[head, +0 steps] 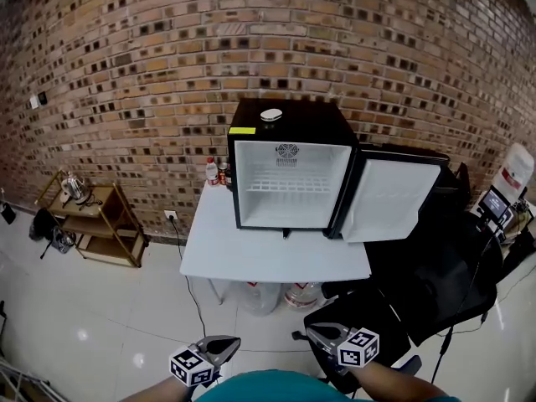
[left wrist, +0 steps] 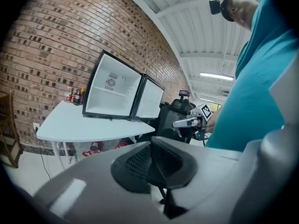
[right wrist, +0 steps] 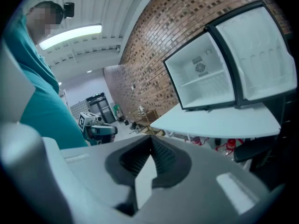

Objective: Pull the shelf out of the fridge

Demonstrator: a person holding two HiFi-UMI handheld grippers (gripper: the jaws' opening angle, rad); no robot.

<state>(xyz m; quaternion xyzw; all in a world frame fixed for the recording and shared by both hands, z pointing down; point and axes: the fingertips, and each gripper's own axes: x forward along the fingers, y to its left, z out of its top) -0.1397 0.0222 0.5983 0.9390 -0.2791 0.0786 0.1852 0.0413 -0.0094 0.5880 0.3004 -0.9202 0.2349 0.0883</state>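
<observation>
1. A white wire shelf (head: pixel 289 182) sits level across the middle of the white interior, fully inside the compartment and not yet pulled out.
2. It belongs to a small black fridge (head: pixel 251 115), which stands on a white table (head: pixel 251 262) against a brick wall (head: pixel 126 57).
3. The fridge door (head: pixel 392 198) hangs wide open to the right, its white inner face turned to the room.
4. A small round white object (head: pixel 270 115) rests on the fridge's top, near a yellow sticker (head: pixel 243 130) at the front edge.
5. A few small bottles (head: pixel 215 172) stand on the table just beside the fridge's left wall.
6. Large water jugs (head: pixel 301 294) sit on the floor under the table.
7. A black chair (head: pixel 435 266) stands to the table's right, and a low wooden rack (head: pixel 92 216) stands by the wall well to the left.
8. The left gripper (left wrist: pixel 152 162) is clenched, its ribbed pads pressed together with nothing between them.
9. The right gripper (right wrist: pixel 150 155) is likewise clenched and empty.
10. Both tools are held low in front of a person in a teal shirt (head: pixel 268 388), side by side and well apart from the table and fridge.
</observation>
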